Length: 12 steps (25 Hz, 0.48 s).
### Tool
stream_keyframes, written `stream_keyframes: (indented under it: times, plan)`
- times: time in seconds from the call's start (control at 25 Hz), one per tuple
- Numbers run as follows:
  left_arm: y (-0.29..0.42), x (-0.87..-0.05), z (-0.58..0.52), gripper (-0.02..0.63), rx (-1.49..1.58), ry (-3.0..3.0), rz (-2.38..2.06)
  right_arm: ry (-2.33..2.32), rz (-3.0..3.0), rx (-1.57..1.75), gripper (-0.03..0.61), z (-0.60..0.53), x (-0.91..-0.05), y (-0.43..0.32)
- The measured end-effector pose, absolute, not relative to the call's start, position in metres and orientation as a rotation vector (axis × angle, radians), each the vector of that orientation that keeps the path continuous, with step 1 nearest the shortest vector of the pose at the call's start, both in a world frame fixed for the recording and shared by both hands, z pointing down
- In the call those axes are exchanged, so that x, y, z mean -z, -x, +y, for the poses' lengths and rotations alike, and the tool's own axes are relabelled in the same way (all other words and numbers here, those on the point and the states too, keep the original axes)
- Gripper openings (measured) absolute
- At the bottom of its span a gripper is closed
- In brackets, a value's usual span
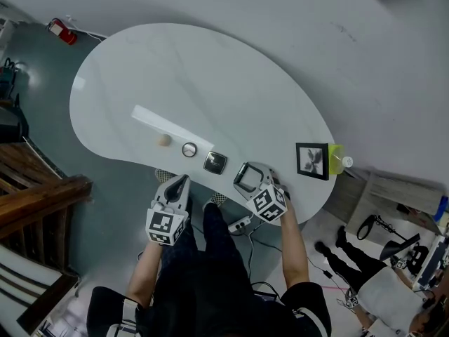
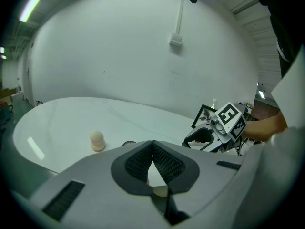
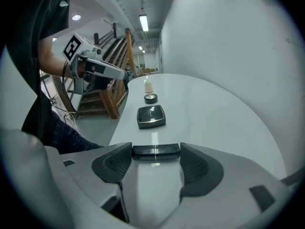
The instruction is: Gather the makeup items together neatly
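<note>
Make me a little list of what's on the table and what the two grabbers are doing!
table: white, curved
makeup in a row: beige sponge, round compact, square dark compact
left gripper: jaws together, nothing in them, off the table's near edge
right gripper: jaws closed on a slim dark case lying on the table
other things: picture frame, yellow bottle beside it

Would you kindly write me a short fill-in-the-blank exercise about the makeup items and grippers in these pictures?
The left gripper has its jaws ____, with nothing between them.
The slim case held between the jaws of the right gripper is ____ in colour.
On the table, the round compact lies between the beige sponge and the other compact, which is ____ in shape.
Missing words: shut; black; square.
</note>
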<state>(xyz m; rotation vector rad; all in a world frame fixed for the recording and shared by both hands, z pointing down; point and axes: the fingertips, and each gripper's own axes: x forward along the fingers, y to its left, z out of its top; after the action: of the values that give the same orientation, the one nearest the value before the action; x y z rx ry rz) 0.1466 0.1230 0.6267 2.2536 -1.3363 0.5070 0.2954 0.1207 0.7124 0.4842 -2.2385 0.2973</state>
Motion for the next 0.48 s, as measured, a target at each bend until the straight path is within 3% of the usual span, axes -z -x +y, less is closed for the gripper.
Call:
stream_keyframes:
  times: [0.48]
  plan:
    - [-0.1467, -0.6267, 0.1292, 0.017, -0.507, -2.248, -1.343, -0.472, -2.234, -0.271, 0.301, 0.1189, -0.7098, -0.2971]
